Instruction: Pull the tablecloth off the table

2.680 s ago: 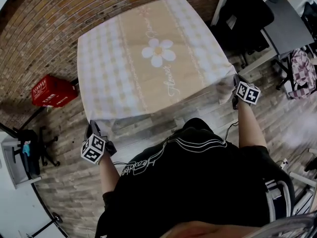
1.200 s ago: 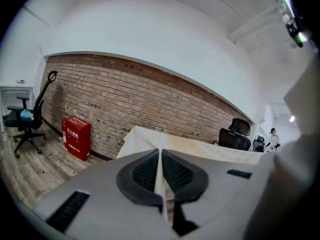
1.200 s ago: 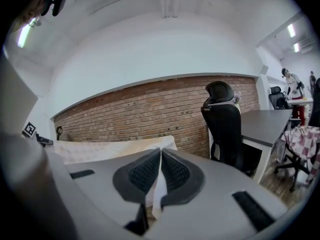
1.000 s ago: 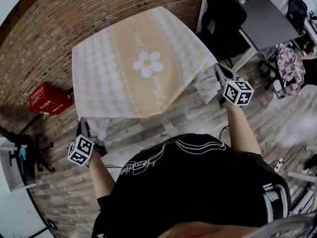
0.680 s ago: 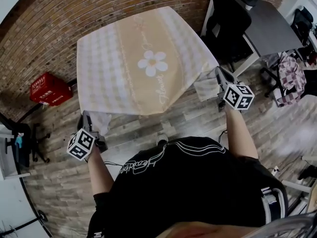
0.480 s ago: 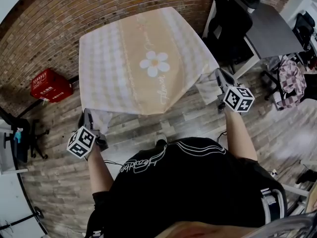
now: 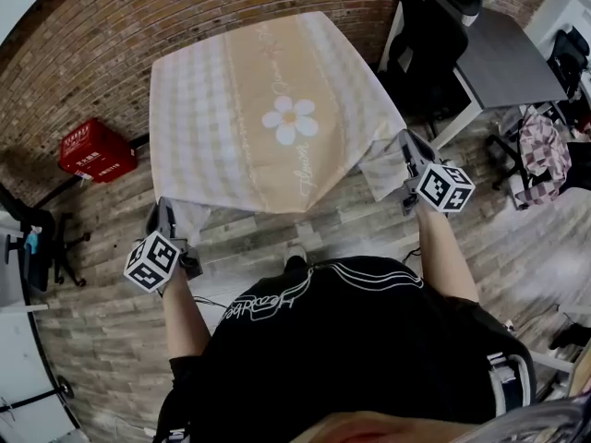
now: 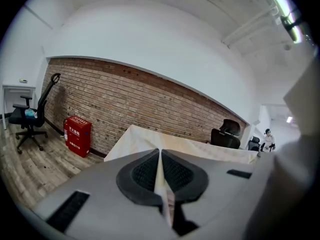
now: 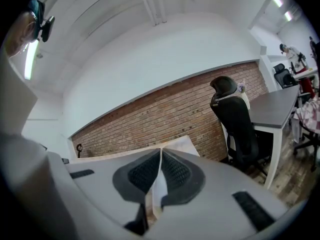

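Tablecloth (image 7: 277,109) covering the hidden table beside brick wall (image 7: 111,26), near corners stretched toward me, my left gripper (image 8: 160,159) clamped on one corner, my right gripper (image 9: 160,159) on the other.

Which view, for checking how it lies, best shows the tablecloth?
The head view: the whole tablecloth lies spread, its near corners pinched by the left gripper and right gripper. Each gripper view shows only a thin fold between shut jaws and a far strip of cloth.
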A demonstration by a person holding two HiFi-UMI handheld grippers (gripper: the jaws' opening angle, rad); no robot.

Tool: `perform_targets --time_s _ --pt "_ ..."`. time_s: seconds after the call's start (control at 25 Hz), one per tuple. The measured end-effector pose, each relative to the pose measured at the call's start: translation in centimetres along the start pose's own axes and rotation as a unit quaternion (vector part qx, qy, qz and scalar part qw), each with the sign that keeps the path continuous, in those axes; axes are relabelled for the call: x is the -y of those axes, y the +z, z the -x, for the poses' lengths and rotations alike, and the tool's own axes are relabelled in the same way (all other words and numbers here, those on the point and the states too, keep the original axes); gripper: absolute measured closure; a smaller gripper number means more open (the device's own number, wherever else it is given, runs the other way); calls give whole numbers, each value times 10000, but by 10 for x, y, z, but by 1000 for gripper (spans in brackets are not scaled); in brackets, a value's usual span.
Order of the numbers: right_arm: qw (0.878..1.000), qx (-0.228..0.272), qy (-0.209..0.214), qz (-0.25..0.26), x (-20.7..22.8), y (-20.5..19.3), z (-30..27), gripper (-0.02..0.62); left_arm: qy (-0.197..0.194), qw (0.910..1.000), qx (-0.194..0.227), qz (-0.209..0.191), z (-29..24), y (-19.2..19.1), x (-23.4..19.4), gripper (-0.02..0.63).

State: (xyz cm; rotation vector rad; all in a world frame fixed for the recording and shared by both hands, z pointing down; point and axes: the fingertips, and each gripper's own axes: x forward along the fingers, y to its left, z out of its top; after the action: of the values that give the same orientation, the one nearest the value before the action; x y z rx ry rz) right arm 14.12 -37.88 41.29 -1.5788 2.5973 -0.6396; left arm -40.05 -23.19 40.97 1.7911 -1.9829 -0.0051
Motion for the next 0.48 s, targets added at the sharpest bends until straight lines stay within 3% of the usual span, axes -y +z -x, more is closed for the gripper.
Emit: perform_targets --time_s 0.48 --pt "9995 69 297 23 -6 -12 45 597 -34 10000 27 -58 43 -21 33 600"
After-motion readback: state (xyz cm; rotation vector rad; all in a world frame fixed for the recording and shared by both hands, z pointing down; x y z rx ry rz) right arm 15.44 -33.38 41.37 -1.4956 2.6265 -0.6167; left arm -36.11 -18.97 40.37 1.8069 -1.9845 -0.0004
